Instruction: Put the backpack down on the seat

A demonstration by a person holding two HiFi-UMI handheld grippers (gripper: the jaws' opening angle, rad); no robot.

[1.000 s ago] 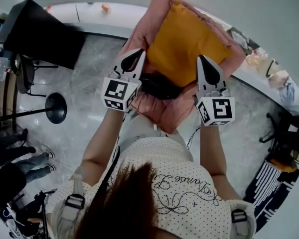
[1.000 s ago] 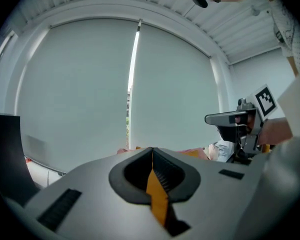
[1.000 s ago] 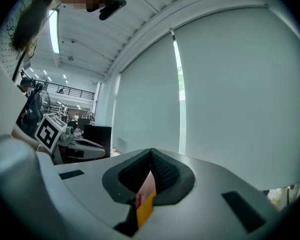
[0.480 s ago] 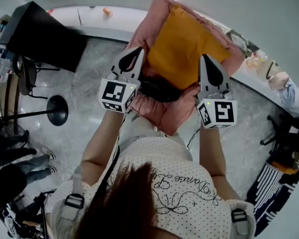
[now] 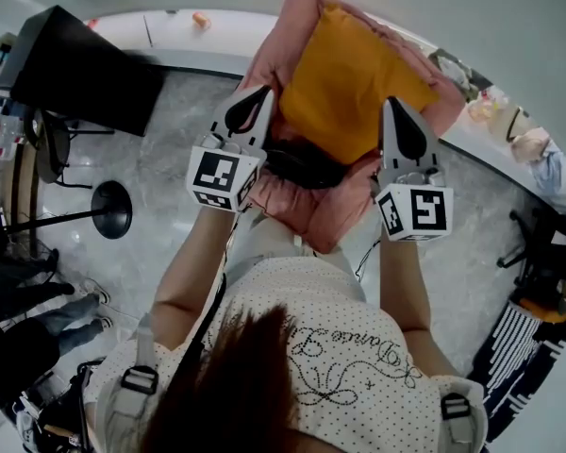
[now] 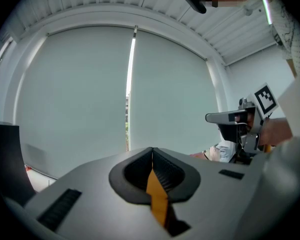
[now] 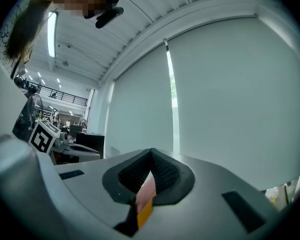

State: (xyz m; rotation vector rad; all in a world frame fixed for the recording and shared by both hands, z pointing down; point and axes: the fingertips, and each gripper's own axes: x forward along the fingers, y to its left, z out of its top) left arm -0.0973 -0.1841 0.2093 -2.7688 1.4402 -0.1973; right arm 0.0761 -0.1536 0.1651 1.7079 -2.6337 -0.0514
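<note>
Between both sets of fingers, back from tips, I see dark backpack [image 5: 302,163] lying on pink seat [image 5: 316,210], just beside orange cushion [image 5: 344,74]. Left gripper [image 5: 261,94] fingers pressed together, nothing held. Right gripper [image 5: 394,104] same.

The only legible words are dark cursive script [image 5: 358,344] across the back of the person's white dotted fabric shirt [image 5: 292,300], starting with "Dance"; the letters after it cannot be made out. A square black-and-white coded marker [image 5: 217,173] sits on the left gripper [image 5: 266,92] cube, another [image 5: 423,209] on the right gripper [image 5: 393,104] cube. Neither carries letters or numbers.
</note>
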